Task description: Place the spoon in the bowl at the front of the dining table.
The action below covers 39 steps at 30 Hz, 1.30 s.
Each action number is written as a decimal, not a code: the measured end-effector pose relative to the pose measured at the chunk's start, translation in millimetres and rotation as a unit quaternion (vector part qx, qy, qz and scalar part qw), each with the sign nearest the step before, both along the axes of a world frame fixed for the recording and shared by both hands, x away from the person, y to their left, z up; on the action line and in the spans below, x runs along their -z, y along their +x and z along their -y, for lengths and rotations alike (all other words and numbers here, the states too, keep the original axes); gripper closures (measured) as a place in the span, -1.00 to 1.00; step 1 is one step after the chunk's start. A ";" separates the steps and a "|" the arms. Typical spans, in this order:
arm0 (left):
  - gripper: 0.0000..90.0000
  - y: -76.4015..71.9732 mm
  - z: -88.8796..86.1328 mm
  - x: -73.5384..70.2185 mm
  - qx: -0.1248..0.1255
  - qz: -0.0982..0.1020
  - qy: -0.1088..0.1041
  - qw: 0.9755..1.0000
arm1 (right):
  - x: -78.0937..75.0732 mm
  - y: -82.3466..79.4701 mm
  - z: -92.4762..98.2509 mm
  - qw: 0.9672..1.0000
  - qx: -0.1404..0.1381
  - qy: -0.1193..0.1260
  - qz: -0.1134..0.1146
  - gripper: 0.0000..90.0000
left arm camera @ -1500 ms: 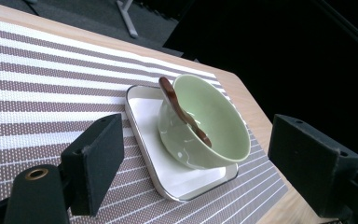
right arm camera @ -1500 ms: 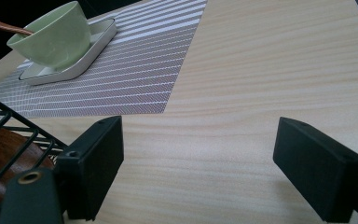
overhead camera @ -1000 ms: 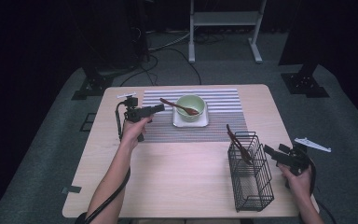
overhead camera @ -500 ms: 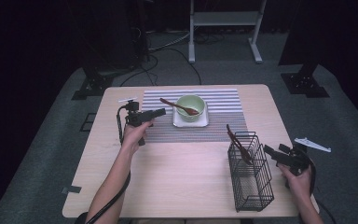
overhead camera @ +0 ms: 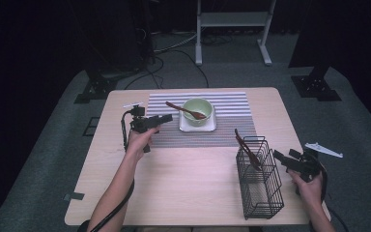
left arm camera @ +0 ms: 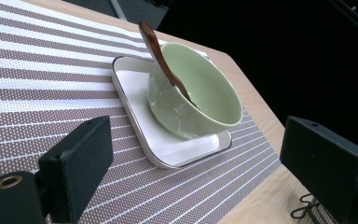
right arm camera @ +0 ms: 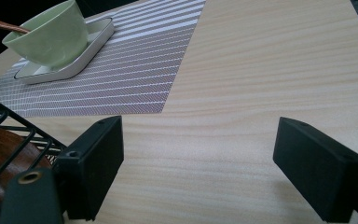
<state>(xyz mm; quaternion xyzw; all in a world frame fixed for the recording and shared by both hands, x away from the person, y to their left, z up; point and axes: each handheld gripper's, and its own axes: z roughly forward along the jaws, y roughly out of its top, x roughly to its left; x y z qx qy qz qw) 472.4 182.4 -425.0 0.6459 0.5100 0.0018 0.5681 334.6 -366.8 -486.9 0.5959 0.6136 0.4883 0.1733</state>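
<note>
A pale green bowl point(overhead camera: 197, 108) stands on a white square plate point(overhead camera: 198, 125) on a striped placemat point(overhead camera: 232, 123). A brown spoon point(overhead camera: 183, 109) leans in the bowl, its handle pointing left. My left gripper point(overhead camera: 166, 117) hovers open just left of the plate, aimed at the bowl point(left arm camera: 200, 100) and spoon point(left arm camera: 161, 56). My right gripper point(overhead camera: 278, 155) is open beside the right side of a black wire basket point(overhead camera: 260, 181), which holds a brown utensil point(overhead camera: 245, 145). The left gripper point(left arm camera: 200, 158) and right gripper point(right arm camera: 200, 158) each hold nothing.
The wooden table point(overhead camera: 183, 179) has bare room in its front middle. The basket point(right arm camera: 9, 126) stands close to the right front edge. A white object point(overhead camera: 323, 150) lies on the floor off the right edge. Stands and cables sit beyond the far edge.
My left gripper has edged slightly right toward the bowl. The right gripper and the basket have stayed put.
</note>
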 end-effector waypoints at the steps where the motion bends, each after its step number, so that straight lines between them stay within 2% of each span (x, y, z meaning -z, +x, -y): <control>1: -0.81 -0.2 -0.1 -0.1 0.001 0.000 0.000 1.000 | 0.0 -0.1 0.0 1.000 0.000 0.000 0.000 -0.68; 10: -0.81 -4.2 2.0 -1.5 0.008 0.005 0.005 1.000 | 0.0 0.1 -0.2 1.000 -0.001 -0.002 0.001 -0.68; 19: -0.81 -5.0 4.7 0.5 0.016 0.000 0.012 1.000 | 0.0 0.2 -0.3 1.000 -0.002 -0.003 0.001 -0.68; 39: -0.81 -13.1 9.5 3.1 0.032 0.002 0.017 0.999 | 0.0 0.2 -0.6 1.000 -0.001 -0.004 0.000 -0.68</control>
